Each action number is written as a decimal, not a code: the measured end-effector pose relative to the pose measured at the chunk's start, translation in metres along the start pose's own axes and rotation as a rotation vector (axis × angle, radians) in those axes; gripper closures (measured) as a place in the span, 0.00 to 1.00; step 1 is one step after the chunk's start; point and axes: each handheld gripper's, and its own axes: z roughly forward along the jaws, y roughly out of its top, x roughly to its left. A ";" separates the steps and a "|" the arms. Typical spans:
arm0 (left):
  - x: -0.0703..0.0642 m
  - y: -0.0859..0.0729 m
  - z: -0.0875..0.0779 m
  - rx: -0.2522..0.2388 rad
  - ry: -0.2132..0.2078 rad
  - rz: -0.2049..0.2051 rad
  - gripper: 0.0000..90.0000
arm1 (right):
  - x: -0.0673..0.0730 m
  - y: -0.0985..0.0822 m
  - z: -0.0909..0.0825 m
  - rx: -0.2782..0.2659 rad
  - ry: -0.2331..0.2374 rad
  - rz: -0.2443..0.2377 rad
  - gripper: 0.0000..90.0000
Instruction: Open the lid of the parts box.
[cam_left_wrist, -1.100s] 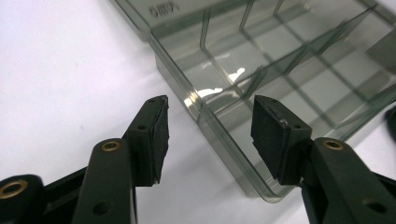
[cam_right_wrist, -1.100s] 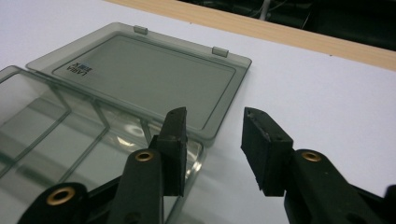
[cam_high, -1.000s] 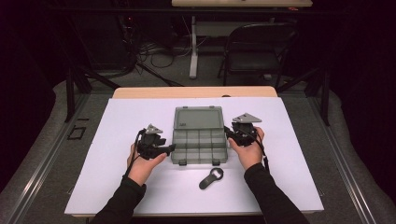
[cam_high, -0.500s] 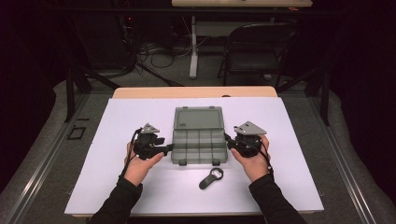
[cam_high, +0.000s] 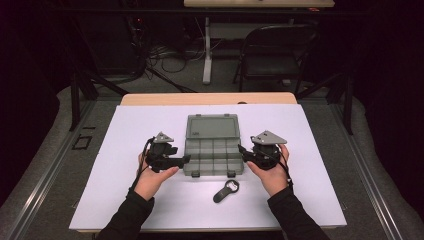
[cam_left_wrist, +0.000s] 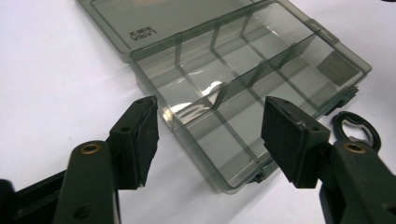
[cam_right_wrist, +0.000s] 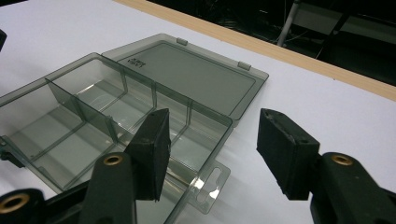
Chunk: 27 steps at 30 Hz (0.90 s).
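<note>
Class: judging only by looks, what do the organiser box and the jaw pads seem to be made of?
Box: likely smoke-tinted clear plastic, glossy; the table shows through its walls and they catch glare. Pads: probably matte black rubber or foam; dull, no shine, slightly rough edges. The look leaves it open.

Smoky grey clear box (cam_high: 214, 145); black tongs (cam_left_wrist: 210, 140); white table (cam_high: 125, 130).

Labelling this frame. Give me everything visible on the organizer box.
The box is smoky translucent plastic, lid open and lying flat on the white table behind the tray. Dividers split the tray into compartments, all of which look empty. It has two front latches and a hang tab on one end. The left gripper and right gripper flank it, open.
</note>
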 end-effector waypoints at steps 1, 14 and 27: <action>-0.001 0.001 0.000 0.001 -0.006 0.012 0.40 | -0.001 0.000 0.000 -0.002 0.002 -0.003 0.49; -0.019 0.006 -0.005 -0.024 -0.035 0.074 0.41 | -0.005 0.005 -0.014 -0.035 -0.001 0.023 0.48; -0.040 0.005 0.008 0.030 -0.069 0.138 0.41 | -0.006 0.004 -0.031 -0.054 0.027 0.032 0.44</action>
